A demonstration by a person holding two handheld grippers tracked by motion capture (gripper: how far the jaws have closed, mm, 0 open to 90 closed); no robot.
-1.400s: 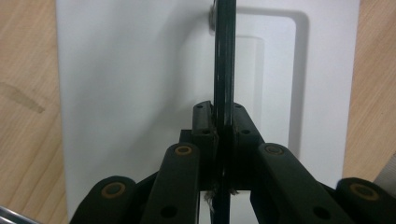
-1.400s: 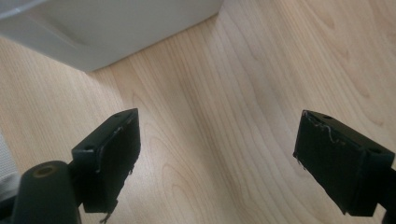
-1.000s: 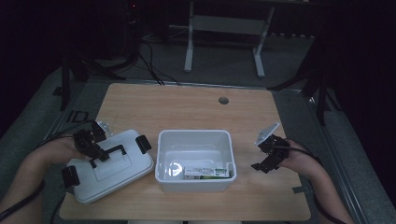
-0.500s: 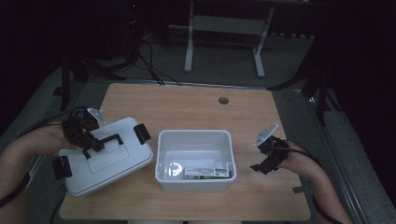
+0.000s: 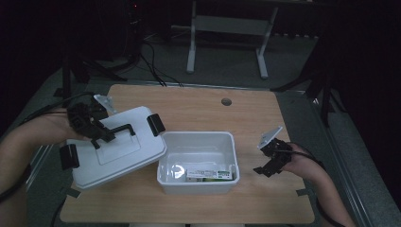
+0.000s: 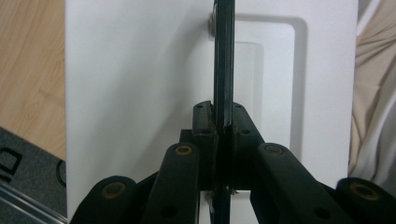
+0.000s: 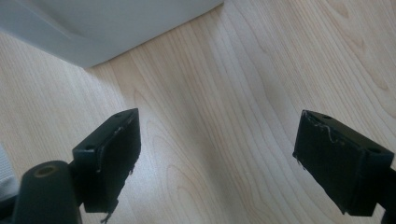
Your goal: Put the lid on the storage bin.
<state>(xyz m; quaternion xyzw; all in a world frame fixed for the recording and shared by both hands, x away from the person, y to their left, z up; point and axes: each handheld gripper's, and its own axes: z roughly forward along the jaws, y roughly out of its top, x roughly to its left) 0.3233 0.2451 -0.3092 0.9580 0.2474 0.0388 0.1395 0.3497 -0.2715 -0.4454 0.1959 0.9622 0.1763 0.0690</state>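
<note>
While the left gripper [image 5: 97, 134] is clenching the thin black handle [image 6: 223, 70] of the white lid [image 5: 118, 153], tilted left of the tub [image 5: 198, 163], this light, stiff, slick plastic is hanging best from that centre bar.

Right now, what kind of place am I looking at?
Probably a lab or recording studio: a lone wooden table in a dark room, cables across the grey floor, and black stands beside the table.
</note>
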